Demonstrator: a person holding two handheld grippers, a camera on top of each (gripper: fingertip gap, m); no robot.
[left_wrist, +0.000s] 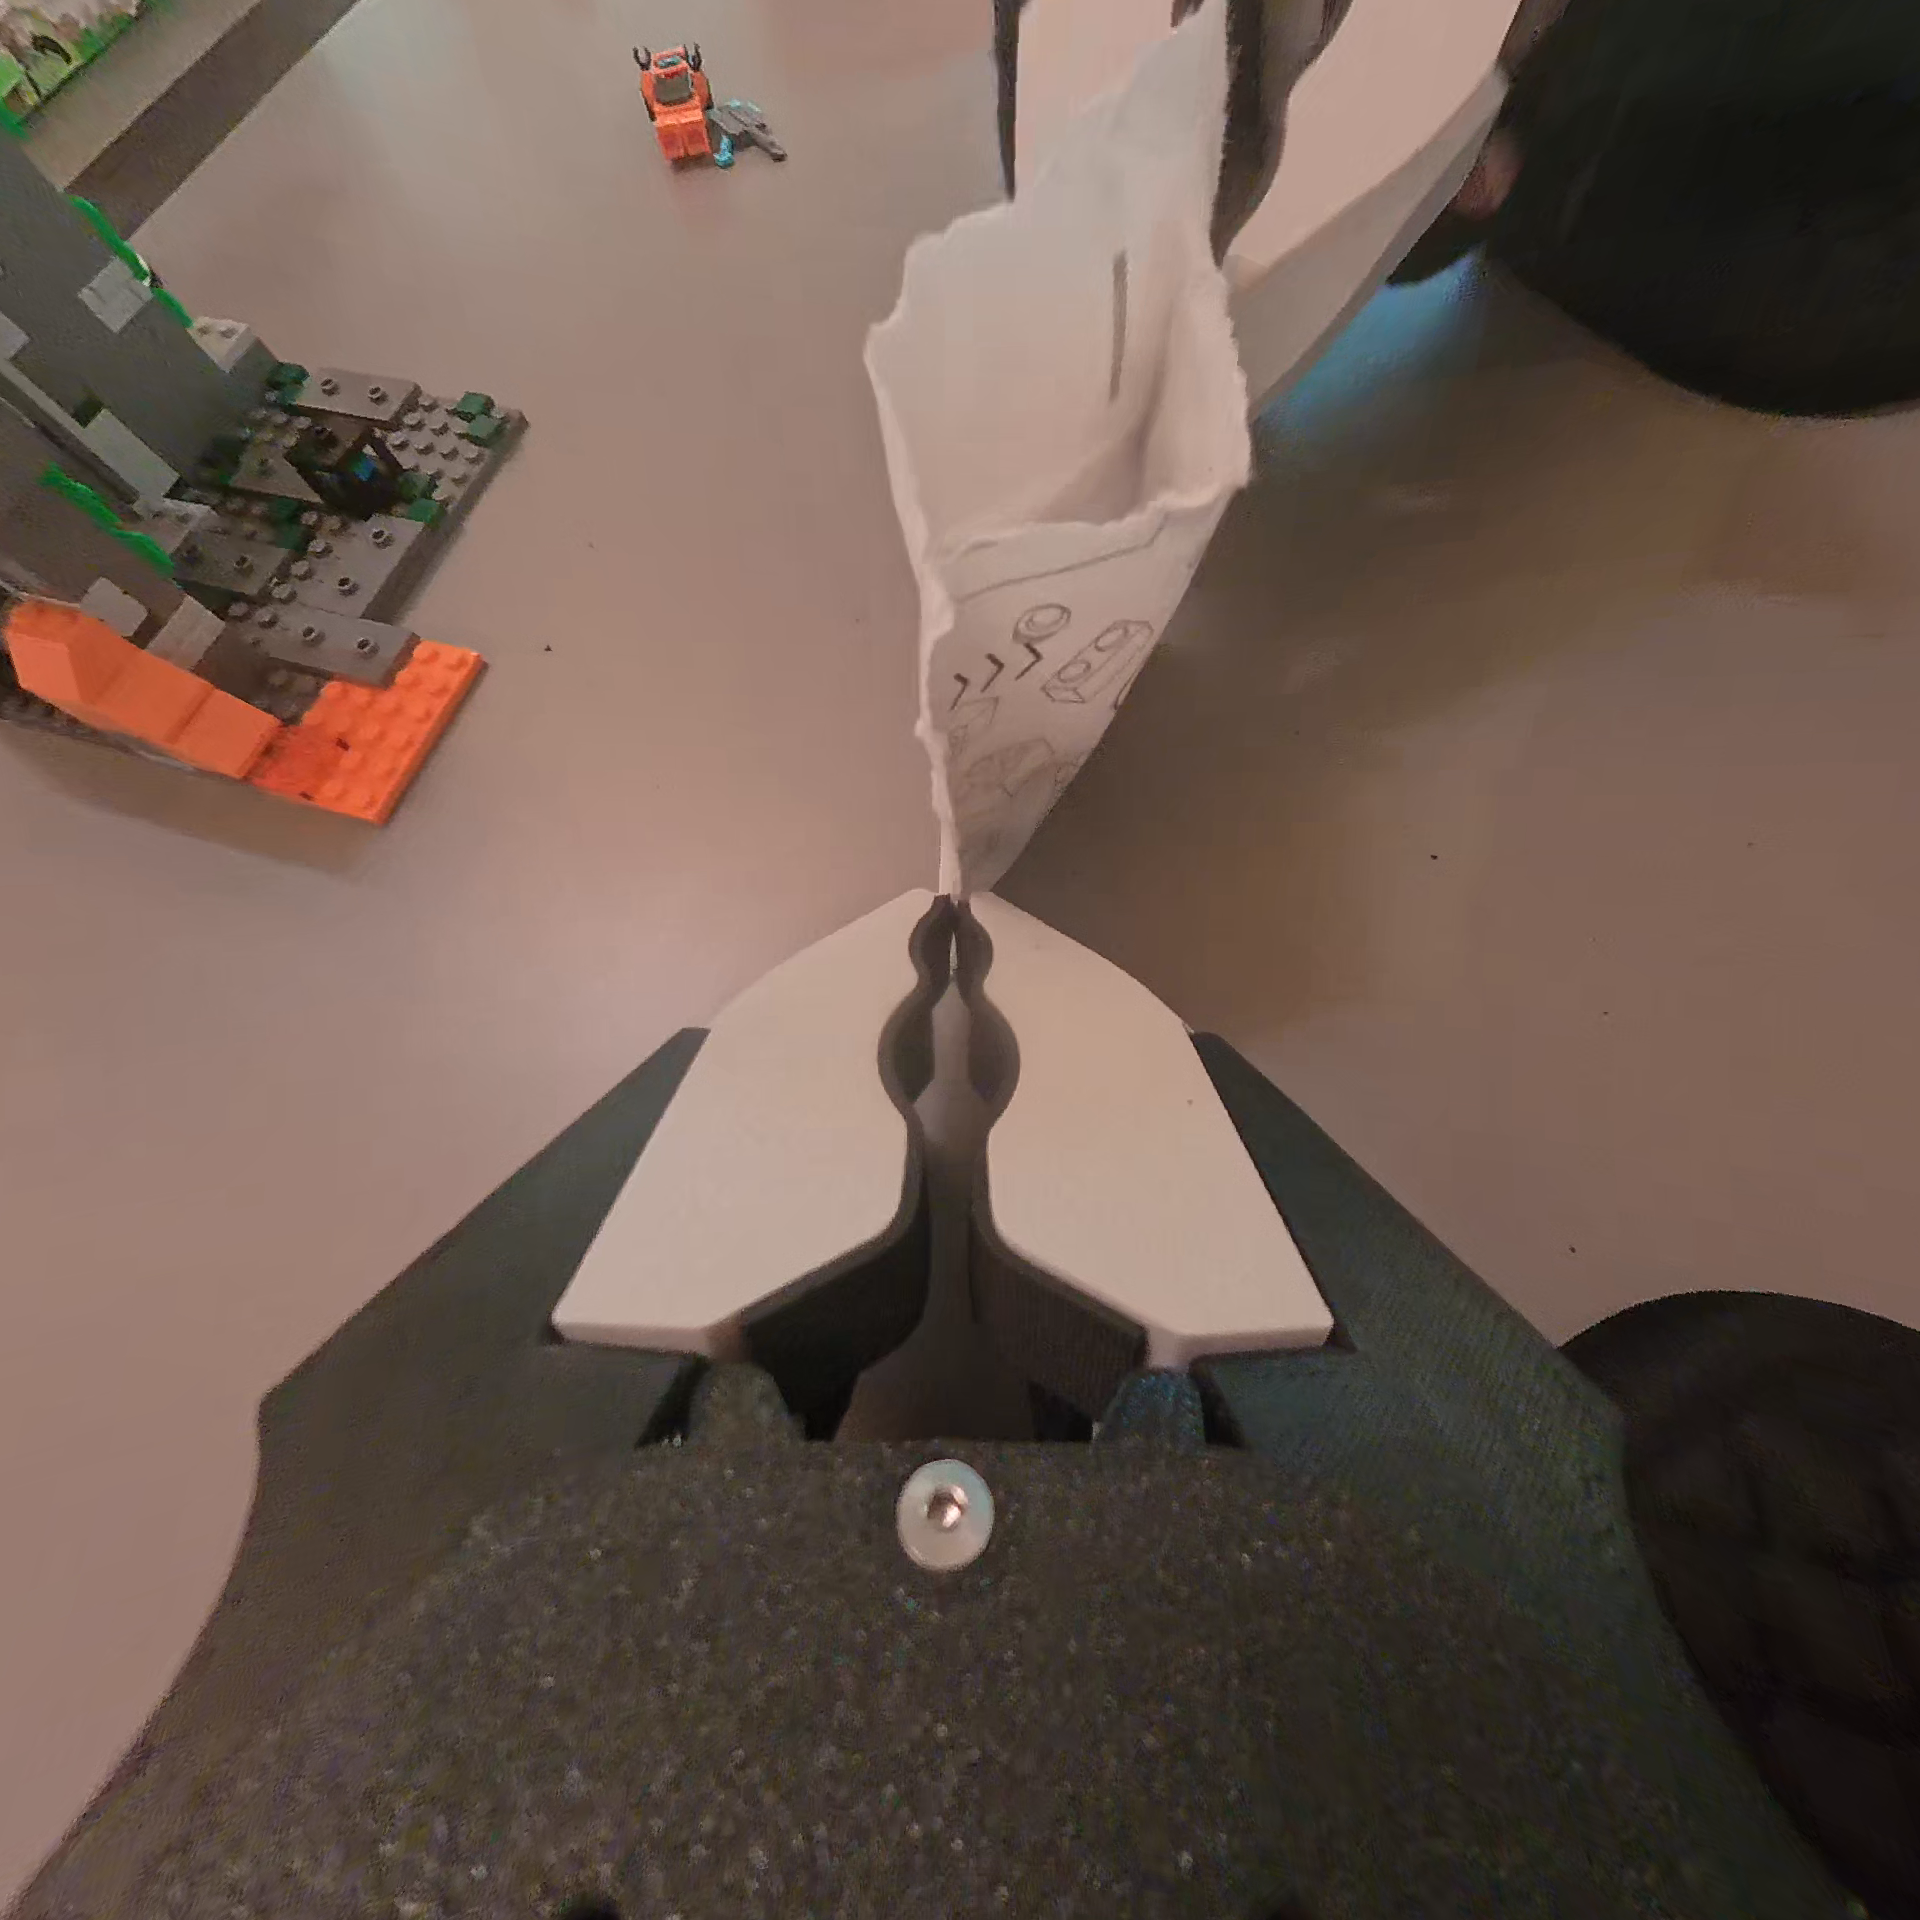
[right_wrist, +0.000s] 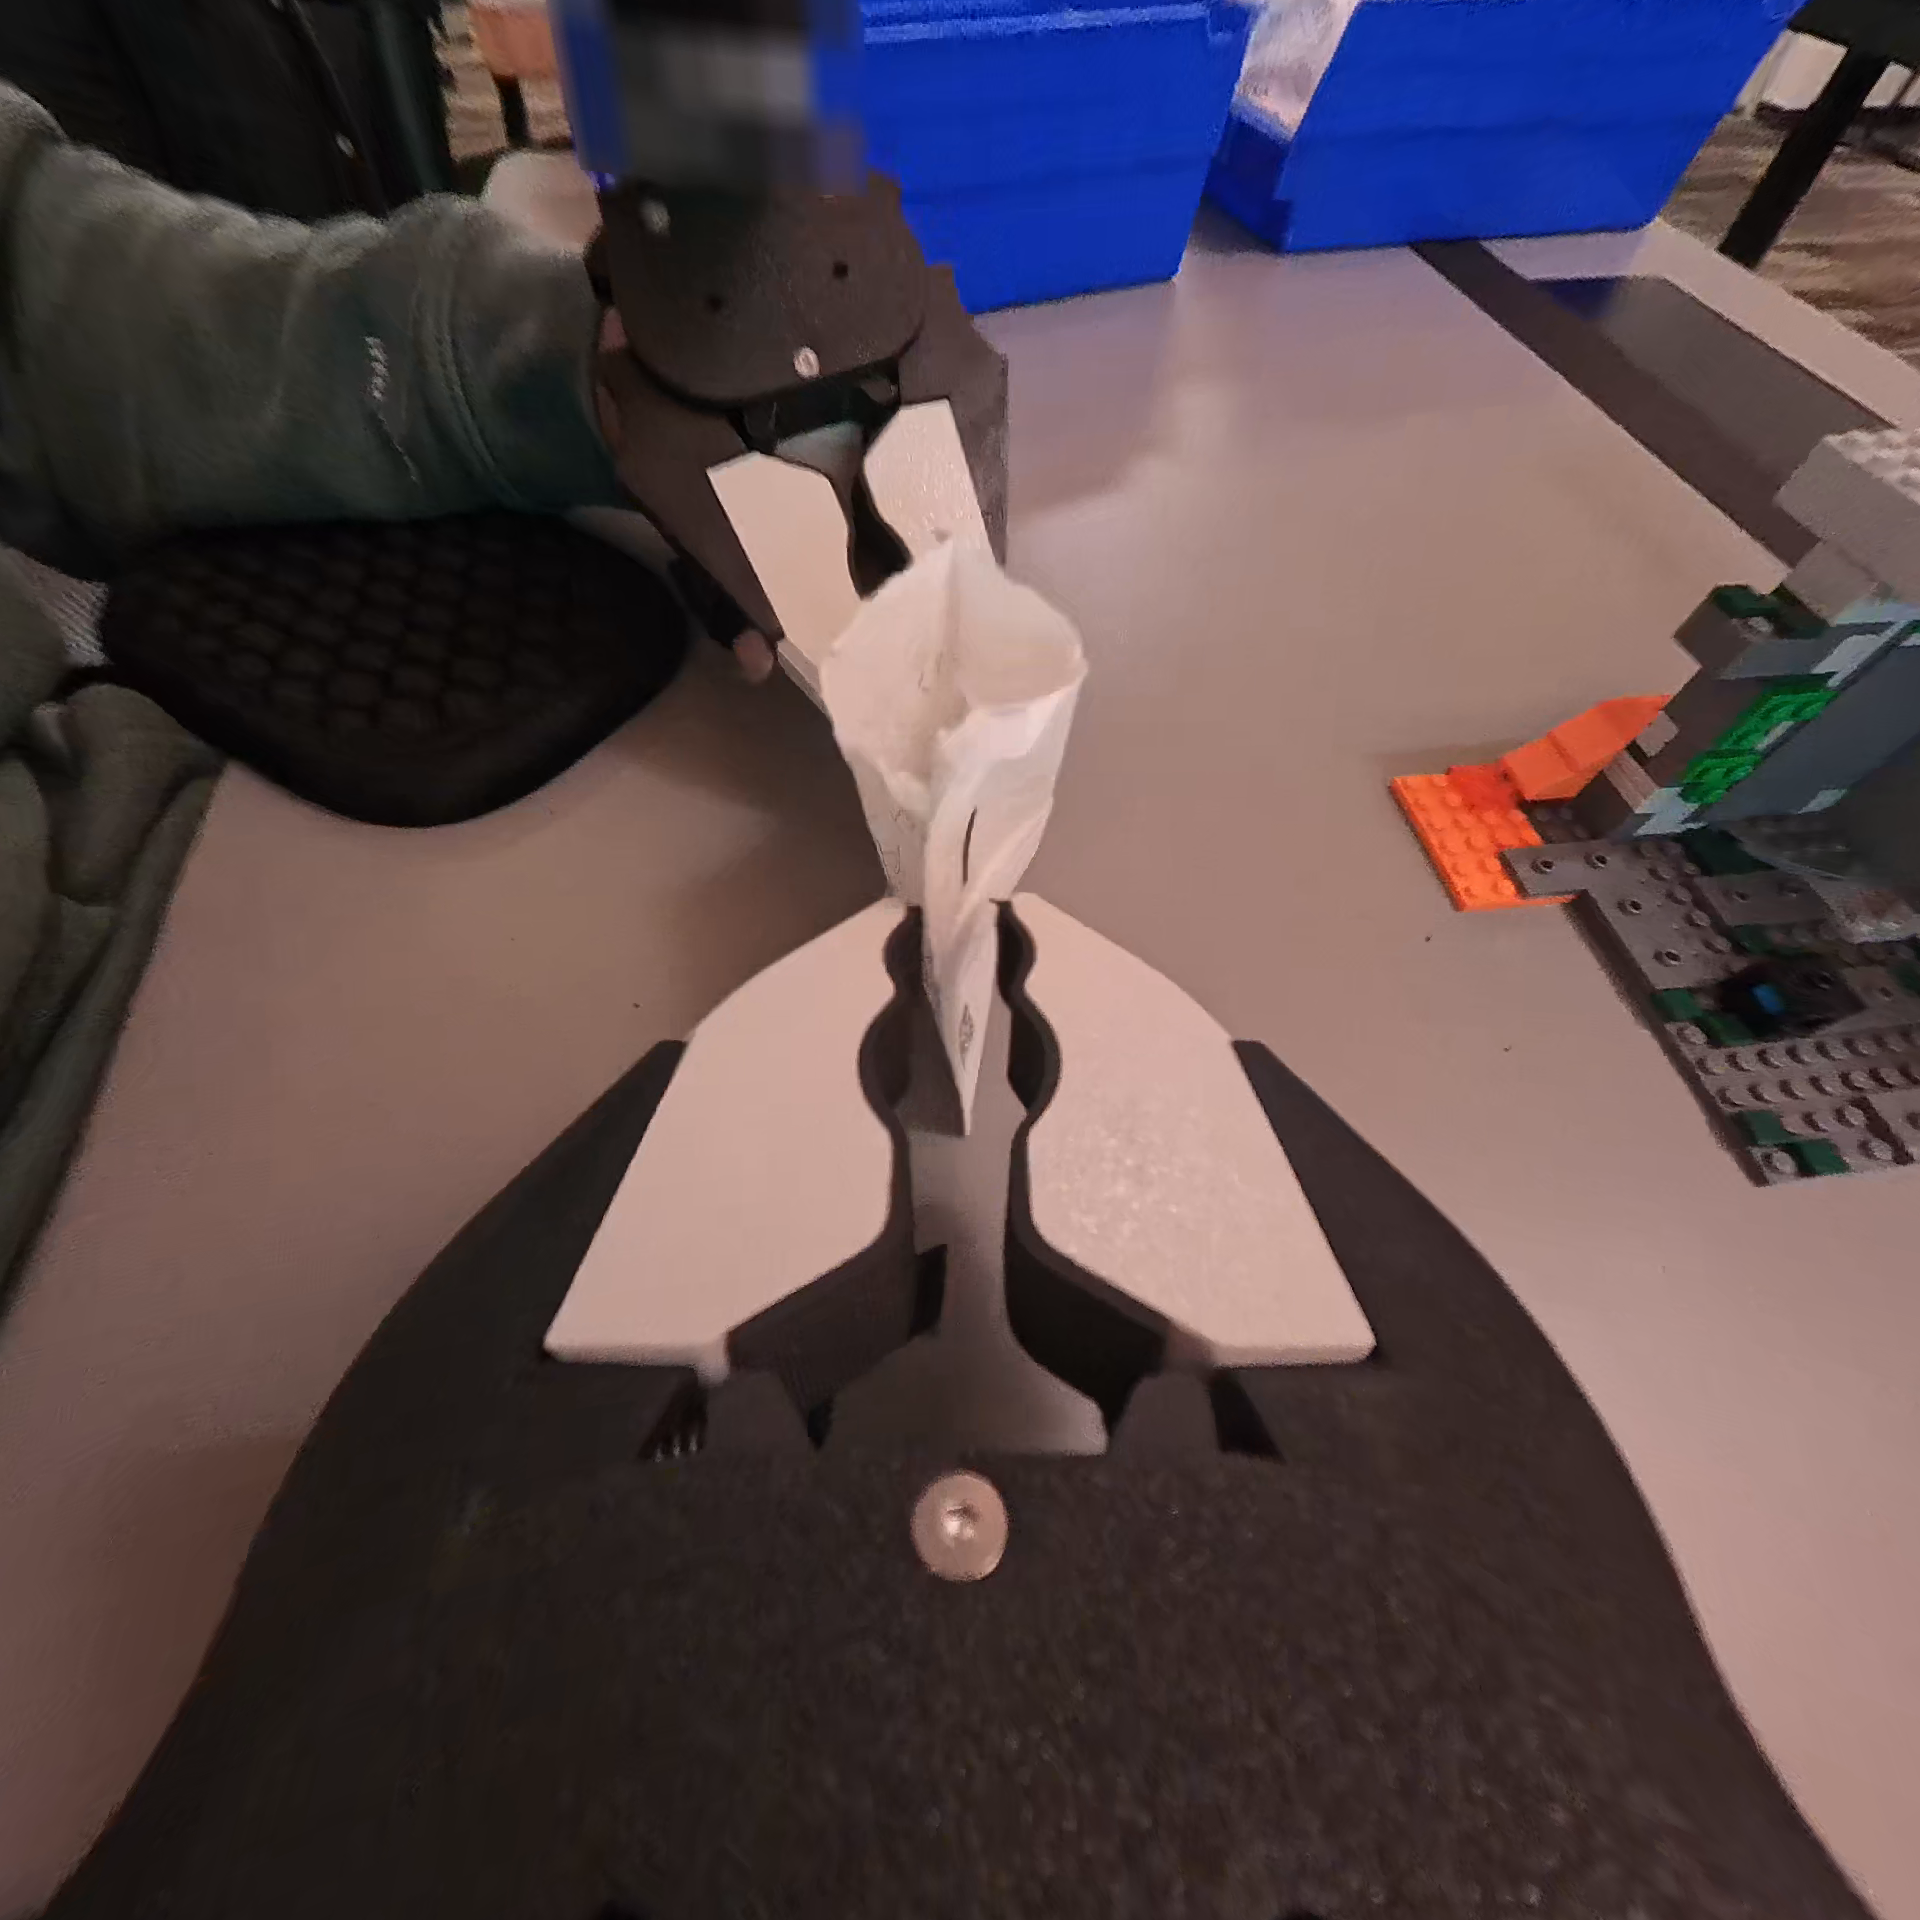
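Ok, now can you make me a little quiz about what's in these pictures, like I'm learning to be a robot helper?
1. True or false: the left gripper has its jaws shut on the bottom tip of the white paper bag.
2. Pick one: what colour are the bins at the far end of the table? A red, B blue, C yellow.
3. Fill the gap: the flat plate at the near corner of the brick model is ____.

Key: 1 true. 2 B. 3 orange.
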